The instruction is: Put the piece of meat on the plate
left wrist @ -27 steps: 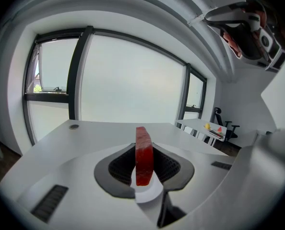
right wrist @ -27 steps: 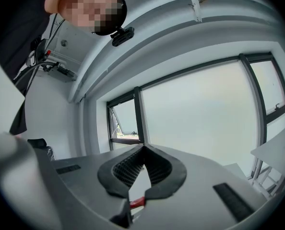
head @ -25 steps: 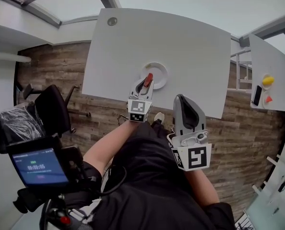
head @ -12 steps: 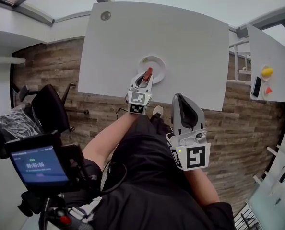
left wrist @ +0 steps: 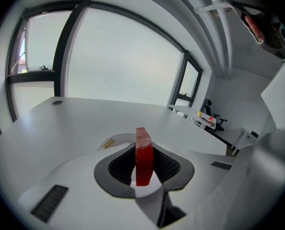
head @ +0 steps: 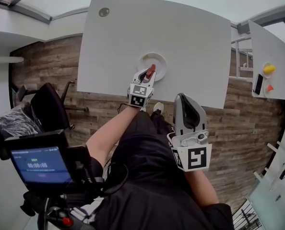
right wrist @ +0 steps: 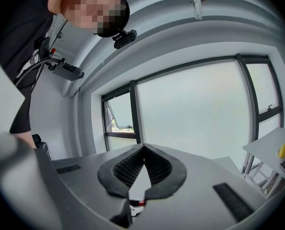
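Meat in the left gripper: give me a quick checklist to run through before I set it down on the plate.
1. Grip: the left gripper is shut on the meat, which stands on edge between the jaws. Ok.
2. Meat over the plate: the head view shows it across the plate's near part, but how well centred it is, cannot tell.
3. Plate free: the part that shows is bare. Ok.
4. Meat touching the plate: cannot tell.
5. Right gripper: jaws together, nothing in them, held back from the table. Ok.
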Tool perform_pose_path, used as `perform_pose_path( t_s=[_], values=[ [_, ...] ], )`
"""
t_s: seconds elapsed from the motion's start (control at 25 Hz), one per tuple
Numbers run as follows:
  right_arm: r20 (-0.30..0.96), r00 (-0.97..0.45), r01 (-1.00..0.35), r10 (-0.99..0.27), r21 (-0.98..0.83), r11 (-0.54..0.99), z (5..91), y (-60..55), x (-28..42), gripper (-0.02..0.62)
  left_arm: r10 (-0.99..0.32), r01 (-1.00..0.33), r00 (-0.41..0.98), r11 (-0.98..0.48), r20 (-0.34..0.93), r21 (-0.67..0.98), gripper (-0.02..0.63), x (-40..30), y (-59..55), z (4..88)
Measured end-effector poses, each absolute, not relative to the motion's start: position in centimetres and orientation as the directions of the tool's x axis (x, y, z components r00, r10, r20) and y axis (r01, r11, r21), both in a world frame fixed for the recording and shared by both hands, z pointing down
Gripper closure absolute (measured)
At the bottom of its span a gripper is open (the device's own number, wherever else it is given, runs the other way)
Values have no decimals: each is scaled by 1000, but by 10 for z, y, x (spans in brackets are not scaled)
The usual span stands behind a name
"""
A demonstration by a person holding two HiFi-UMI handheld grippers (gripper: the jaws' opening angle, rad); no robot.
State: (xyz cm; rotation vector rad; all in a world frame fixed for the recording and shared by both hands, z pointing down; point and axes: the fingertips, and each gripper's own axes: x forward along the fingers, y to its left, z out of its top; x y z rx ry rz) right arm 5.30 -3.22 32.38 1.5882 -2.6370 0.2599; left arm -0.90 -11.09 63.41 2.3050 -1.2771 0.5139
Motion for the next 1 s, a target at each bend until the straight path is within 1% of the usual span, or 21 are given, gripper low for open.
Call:
perform_pose_path(
  t_s=[0.28,0.56,0.72,1.0],
  values=[
    [171,-454,-891,-875,-115,440,346,-42,52,592,-643,-849,513,-479,569,224,514,-5,-118,673],
    [184,-416,-909,-890,-114,401,347,-43,69,591,-665,-857,504,-462,551,227,514,-3,-126,664],
    [185,-426,-904,-886,-114,411,346,-41,65,592,-654,-849,514,-479,554,223,514,1,-125,665],
    [188,-431,-902,-883,-111,416,348,-38,60,592,-674,-856,503,-476,541,204,514,-4,-127,667]
  ],
)
